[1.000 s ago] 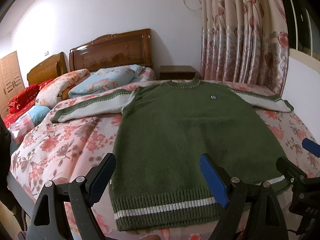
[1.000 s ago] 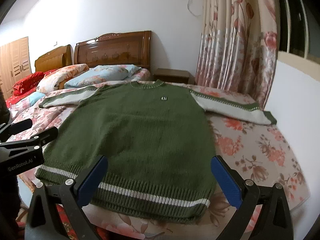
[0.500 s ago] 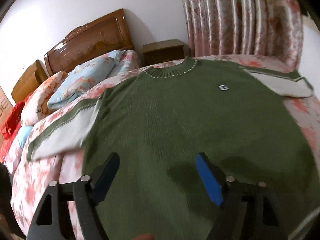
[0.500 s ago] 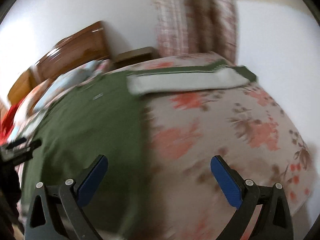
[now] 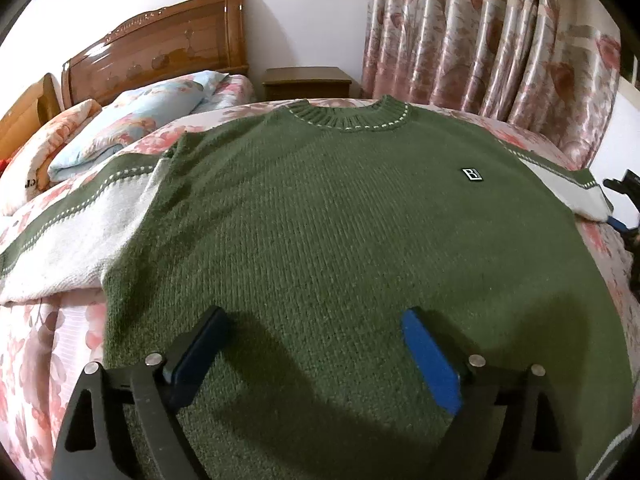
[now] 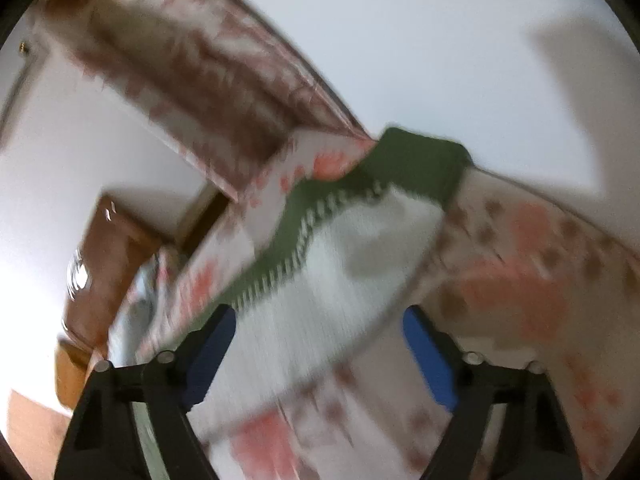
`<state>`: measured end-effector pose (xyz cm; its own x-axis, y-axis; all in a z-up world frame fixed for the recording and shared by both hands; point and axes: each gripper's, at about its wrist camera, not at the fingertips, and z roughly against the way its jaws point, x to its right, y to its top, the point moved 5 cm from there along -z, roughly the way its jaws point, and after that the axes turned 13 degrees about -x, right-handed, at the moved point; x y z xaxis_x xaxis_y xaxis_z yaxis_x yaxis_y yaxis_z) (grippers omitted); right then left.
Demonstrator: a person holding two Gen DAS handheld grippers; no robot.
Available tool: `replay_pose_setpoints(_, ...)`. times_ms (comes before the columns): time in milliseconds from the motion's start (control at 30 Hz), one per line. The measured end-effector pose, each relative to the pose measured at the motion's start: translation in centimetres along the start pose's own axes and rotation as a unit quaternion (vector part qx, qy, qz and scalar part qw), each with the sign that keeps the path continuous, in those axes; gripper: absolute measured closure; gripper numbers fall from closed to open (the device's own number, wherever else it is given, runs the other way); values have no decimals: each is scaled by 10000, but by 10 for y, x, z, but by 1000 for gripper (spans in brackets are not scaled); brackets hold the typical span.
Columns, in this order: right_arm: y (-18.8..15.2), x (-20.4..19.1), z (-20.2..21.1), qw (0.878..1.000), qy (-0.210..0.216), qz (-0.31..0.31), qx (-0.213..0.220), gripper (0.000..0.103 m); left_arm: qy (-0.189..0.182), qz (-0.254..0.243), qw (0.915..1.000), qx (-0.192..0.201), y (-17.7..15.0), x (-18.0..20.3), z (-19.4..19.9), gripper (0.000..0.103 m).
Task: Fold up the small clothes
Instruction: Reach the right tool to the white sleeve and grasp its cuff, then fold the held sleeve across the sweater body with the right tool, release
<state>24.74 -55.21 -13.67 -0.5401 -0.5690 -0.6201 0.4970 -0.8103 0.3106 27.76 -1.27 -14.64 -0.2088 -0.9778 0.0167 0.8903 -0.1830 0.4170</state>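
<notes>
Moved: both grippers have swung off the hem; left one now over the chest, right one out at the right sleeve, rolled over.
Sweater [image 5: 320,220]: green knit, spread flat, front up, on the floral bedspread [image 5: 36,344], collar at the far side.
Right sleeve [image 6: 352,248]: white with green cuff, blurred.
Left gripper [image 5: 314,342]: jaws just widened, released, nothing between them.
Right gripper [image 6: 320,344]: jaws apart, sleeve just beyond them, gripping nothing.
Far: headboard [image 5: 156,56], curtain [image 5: 492,36].
</notes>
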Motion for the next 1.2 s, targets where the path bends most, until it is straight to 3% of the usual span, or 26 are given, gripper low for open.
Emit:
replay_pose_setpoints(67,13,0,-9,9998,56,-130,112,0,37,18,10000,-42,2,0,-3,7)
replay_pose_setpoints(133,17,6,-18,9993,-145,-326,59,0,40,39,9999,-98,6,1,-4,4)
replay_pose_setpoints(233,15,7,-4,9983,116,-330,468,0,28,66,9999,-126,8,1,-6,4)
replay_pose_setpoints(400,-4,2,24,9973,150,-125,714,0,53,126,9998,-125,2,-4,-3,4)
replay_pose_setpoints(633,-39,17,71,9943,122,-2,1059,0,97,99,9998,-133,-33,-12,16,3)
replay_pose_setpoints(733,-42,17,85,9928,-297,129,1155,0,82,26,9999,-128,-39,-12,20,3)
replay_pose_setpoints(800,-49,-7,96,9871,-711,590,1305,0,82,37,9999,-129,-37,-13,18,2)
replay_pose_setpoints(867,-67,-59,107,9690,-1140,1520,1581,0,83,49,9999,-123,-34,-15,17,2)
replay_pose_setpoints(933,-95,-118,110,9457,-1201,2455,1761,0,44,63,9999,-104,-34,-16,17,2)
replay_pose_setpoints(1000,-140,-183,101,9184,-887,3503,1608,0,-48,136,9999,-58,-33,-19,19,3)
replay_pose_setpoints(1033,-167,-213,92,9013,-603,4090,1294,0,-85,193,9998,-34,-35,-22,20,4)
replay_pose_setpoints(1067,-201,-241,78,8763,-283,4741,808,0,-132,251,9996,-8,-36,-23,21,4)
replay_pose_setpoints(1100,-224,-257,72,8581,-113,5097,614,0,-201,302,9993,14,-36,-26,22,4)
replay_pose_setpoints(1167,-264,-275,71,8270,136,5585,637,0,-269,334,9991,40,-37,-27,23,4)
replay_pose_setpoints(1200,-275,-276,72,8194,166,5695,641,0,-286,343,9990,46,-37,-27,24,4)
